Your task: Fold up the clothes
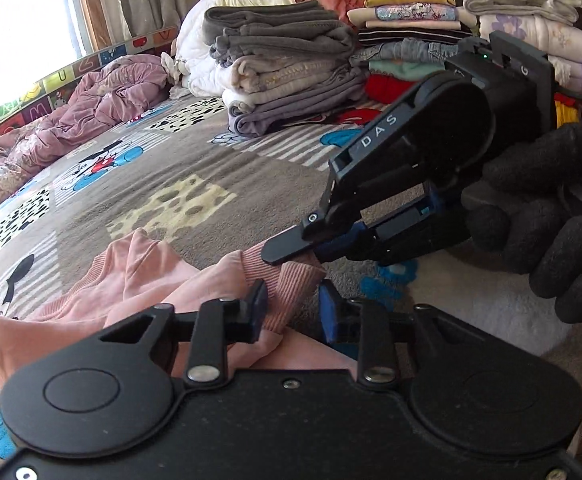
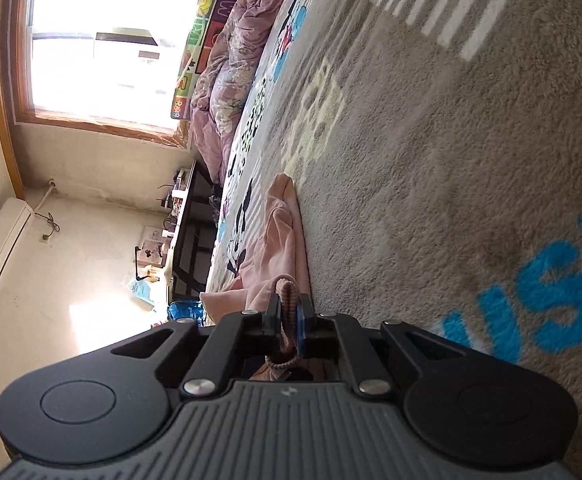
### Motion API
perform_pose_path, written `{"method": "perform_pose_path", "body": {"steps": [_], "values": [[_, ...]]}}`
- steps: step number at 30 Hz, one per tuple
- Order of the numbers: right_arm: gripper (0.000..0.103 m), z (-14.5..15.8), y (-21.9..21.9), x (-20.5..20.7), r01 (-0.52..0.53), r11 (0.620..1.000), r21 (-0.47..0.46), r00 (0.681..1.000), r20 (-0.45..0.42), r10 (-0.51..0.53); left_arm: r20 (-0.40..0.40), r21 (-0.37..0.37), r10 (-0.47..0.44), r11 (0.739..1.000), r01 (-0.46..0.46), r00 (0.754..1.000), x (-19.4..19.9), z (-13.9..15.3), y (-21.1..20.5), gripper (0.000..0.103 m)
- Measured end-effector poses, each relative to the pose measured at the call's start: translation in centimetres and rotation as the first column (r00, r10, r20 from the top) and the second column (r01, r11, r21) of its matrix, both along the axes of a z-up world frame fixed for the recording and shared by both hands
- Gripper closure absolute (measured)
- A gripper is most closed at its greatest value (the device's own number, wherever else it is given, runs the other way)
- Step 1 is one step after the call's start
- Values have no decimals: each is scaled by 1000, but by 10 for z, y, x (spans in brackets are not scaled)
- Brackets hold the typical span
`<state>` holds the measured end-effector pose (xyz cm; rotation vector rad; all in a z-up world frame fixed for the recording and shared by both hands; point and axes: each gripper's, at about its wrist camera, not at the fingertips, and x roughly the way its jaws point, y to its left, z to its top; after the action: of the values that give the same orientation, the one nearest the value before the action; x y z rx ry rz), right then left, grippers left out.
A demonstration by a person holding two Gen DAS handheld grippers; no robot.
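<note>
A pink garment (image 1: 131, 280) lies crumpled on the cartoon-print blanket (image 1: 219, 152). Its ribbed cuff (image 1: 291, 288) sticks up between the two grippers. My left gripper (image 1: 293, 308) is open, its fingers on either side of the cuff without clamping it. My right gripper (image 1: 307, 254), held in a black-gloved hand (image 1: 539, 216), comes in from the right and is shut on the cuff's end. In the right wrist view the right gripper (image 2: 289, 312) pinches the ribbed cuff (image 2: 287, 304), with the pink garment (image 2: 279, 236) stretching away along the blanket (image 2: 431, 160).
Stacks of folded clothes (image 1: 291, 68) stand at the back of the bed, more folded piles (image 1: 531, 20) at the back right. A crumpled mauve quilt (image 1: 91, 112) lies along the left edge by the window. The floor and a black table (image 2: 195, 220) lie beyond the bed's edge.
</note>
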<state>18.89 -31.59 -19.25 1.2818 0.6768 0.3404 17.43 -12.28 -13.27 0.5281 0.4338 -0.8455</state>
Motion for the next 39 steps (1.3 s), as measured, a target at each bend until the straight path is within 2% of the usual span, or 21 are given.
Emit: {"method": "perform_pose_path", "body": {"steps": [1, 2, 4, 6, 7, 10, 11, 12, 13, 14, 15, 17, 20, 22, 23, 25, 27, 31, 36, 37, 39], "values": [[94, -1, 0, 0, 7, 1000, 16, 1000, -5, -7, 77, 46, -1, 999, -2, 997, -9, -4, -5, 95], [95, -3, -1, 1, 15, 999, 32, 1000, -10, -14, 193, 120, -31, 993, 8, 981, -24, -10, -13, 97], [95, -5, -1, 2, 29, 998, 63, 999, -20, -28, 374, 248, -108, 969, 13, 921, -53, -26, -25, 97], [95, -8, -2, 3, 44, 995, 95, 999, -30, -42, 521, 345, -172, 938, -22, 836, -75, -45, -31, 98], [95, -9, -2, 3, 52, 993, 110, 998, -36, -48, 548, 369, -192, 929, -29, 814, -80, -51, -32, 98], [95, -13, -3, 5, 75, 985, 156, 996, -53, -68, 593, 397, -207, 916, -59, 778, -85, -59, -34, 98], [96, -12, -2, 5, 74, 986, 148, 996, -52, -66, 588, 395, -205, 917, -57, 783, -86, -58, -34, 97], [96, -10, -2, 5, 72, 988, 140, 997, -51, -65, 550, 384, -201, 923, -32, 811, -86, -53, -31, 95], [96, -9, -1, 6, 70, 989, 132, 997, -50, -64, 496, 362, -198, 932, 6, 846, -84, -45, -27, 76], [96, -8, 0, 6, 69, 990, 124, 997, -50, -63, 440, 313, -181, 949, 39, 880, -82, -35, -21, 69], [96, -7, 0, 6, 67, 991, 117, 997, -49, -62, 386, 263, -164, 963, 63, 908, -79, -24, -15, 69], [96, -3, 1, 6, 59, 994, 94, 998, -40, -55, 314, 168, -110, 984, 59, 943, -66, -8, -6, 68], [96, 4, 2, 3, 39, 998, 55, 999, -14, -38, 252, 90, -66, 995, 44, 965, -49, 4, 1, 65], [96, 6, 2, 4, 37, 998, 46, 999, -9, -37, 225, 71, -51, 997, 36, 973, -38, 2, -2, 73], [96, 6, 1, 5, 41, 998, 49, 999, -13, -41, 229, 79, -55, 996, 38, 972, -37, -1, -4, 98], [96, 5, 1, 8, 50, 997, 57, 999, -21, -49, 341, 165, -96, 986, 41, 935, -55, -15, -14, 98], [96, 5, 1, 11, 59, 996, 64, 998, -28, -57, 456, 269, -164, 962, 40, 875, -74, -29, -22, 98], [96, 3, 0, 16, 78, 994, 78, 996, -47, -75, 616, 379, -224, 925, -35, 755, -88, -51, -30, 99], [96, -1, 1, 16, 96, 993, 66, 992, -94, -89, 659, 396, -217, 914, -87, 720, -91, -57, -39, 100], [92, 0, 1, 15, 97, 993, 63, 991, -100, -91, 659, 400, -215, 912, -93, 721, -90, -58, -41, 99], [80, 1, -1, 12, 109, 993, 55, 987, -122, -102, 628, 420, -221, 903, -86, 746, -89, -57, -44, 95]]}}
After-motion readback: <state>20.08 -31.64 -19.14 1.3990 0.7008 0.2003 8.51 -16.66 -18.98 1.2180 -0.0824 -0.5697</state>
